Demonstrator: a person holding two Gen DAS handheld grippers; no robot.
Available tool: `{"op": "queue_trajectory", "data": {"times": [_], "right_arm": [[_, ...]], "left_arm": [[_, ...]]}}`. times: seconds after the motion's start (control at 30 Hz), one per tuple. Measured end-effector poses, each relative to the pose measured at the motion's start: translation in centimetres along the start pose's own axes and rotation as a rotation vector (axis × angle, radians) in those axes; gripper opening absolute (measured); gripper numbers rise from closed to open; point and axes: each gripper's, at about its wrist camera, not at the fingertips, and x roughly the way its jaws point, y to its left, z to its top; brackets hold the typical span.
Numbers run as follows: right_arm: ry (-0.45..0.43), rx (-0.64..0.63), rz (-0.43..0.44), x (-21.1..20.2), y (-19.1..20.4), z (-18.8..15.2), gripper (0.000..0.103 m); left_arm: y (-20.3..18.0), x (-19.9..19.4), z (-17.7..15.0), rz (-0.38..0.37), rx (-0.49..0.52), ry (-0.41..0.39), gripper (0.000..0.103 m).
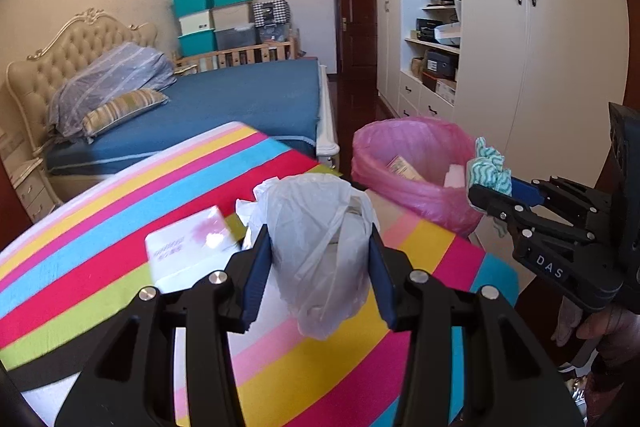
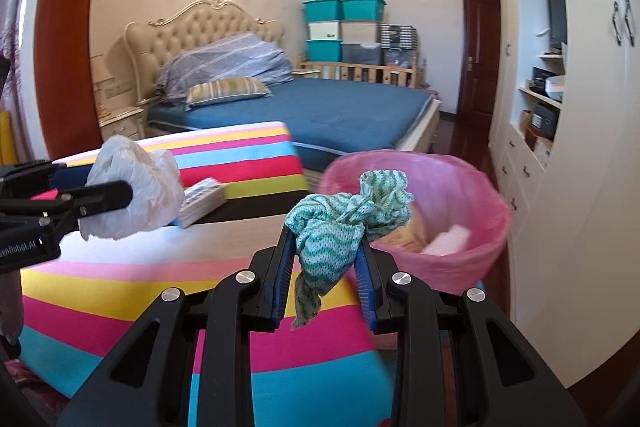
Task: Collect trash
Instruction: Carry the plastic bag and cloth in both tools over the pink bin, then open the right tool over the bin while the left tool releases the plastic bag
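My left gripper (image 1: 318, 259) is shut on a crumpled white plastic bag (image 1: 320, 251) and holds it above the striped table; it also shows in the right wrist view (image 2: 136, 191). My right gripper (image 2: 326, 255) is shut on a green-and-white wavy cloth (image 2: 340, 223) just in front of the bin with the pink liner (image 2: 472, 223). In the left wrist view the cloth (image 1: 488, 167) hangs at the bin's (image 1: 400, 187) right rim. The bin holds a cardboard piece (image 1: 404, 167) and a white item (image 1: 454, 175).
A table with a rainbow-striped cloth (image 1: 120, 227) carries a white tissue pack (image 1: 188, 251), also seen in the right wrist view (image 2: 202, 201). Behind it is a blue bed (image 1: 240, 103). A white wardrobe (image 1: 560, 47) stands right of the bin.
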Motion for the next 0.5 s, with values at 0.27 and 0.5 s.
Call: {"op": "queue_trajectory", "data": {"times": [0.27,0.5], "right_arm": [[-0.001,-0.019,-0.072,1.9,-4.6,1.3,0.029],[-0.007,-0.03,-0.101,4.1,-7.8,2.2,0.029]], "left_arm": [[-3.0,4.6,5.7,-0.091,0.001,0.022,0.045],[-5.8,9.4,10.4,-0.133,0.001,0.023,0.046]]}}
